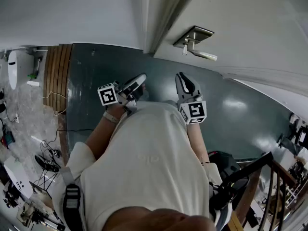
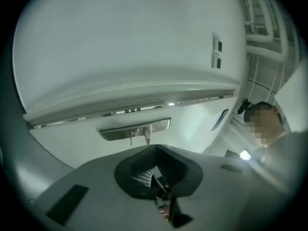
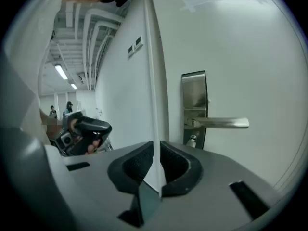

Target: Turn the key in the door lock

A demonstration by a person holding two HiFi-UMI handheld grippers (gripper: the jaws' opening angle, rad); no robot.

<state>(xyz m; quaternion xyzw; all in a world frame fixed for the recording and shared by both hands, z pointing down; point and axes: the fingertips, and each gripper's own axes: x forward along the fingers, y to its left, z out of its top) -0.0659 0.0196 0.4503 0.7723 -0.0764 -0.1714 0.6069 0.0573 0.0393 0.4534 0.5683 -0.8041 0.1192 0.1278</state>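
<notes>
Seen from the head camera, a person in a white shirt [image 1: 154, 162] stood facing a white door [image 1: 250, 23] and held a gripper in each hand above a dark floor [image 1: 96, 71]. The left gripper [image 1: 140, 79] and right gripper [image 1: 181, 77] both pointed toward the door and stood well short of it. The key [image 1: 185, 50] sat in the metal lock plate [image 1: 194, 34], just beside the lever handle [image 1: 205, 56], and neither gripper touched it.

In the left gripper view, the left gripper [image 2: 156, 176] had its dark pads pressed together with nothing between them. Beyond them lay the lock plate [image 2: 115, 133] on the door [image 2: 192, 124], the key [image 2: 131, 138] jutting out beside the handle [image 2: 147, 138].

In the right gripper view, the right gripper [image 3: 157, 170] had its jaws drawn all but closed, leaving only a thin slit that held nothing. The door's edge [image 3: 156, 81] ran straight ahead. To its right, the lock plate [image 3: 194, 93] carried the handle [image 3: 222, 123], with the key [image 3: 192, 140] just under it. The left gripper [image 3: 84, 129] showed at the left, against a lit corridor.
</notes>
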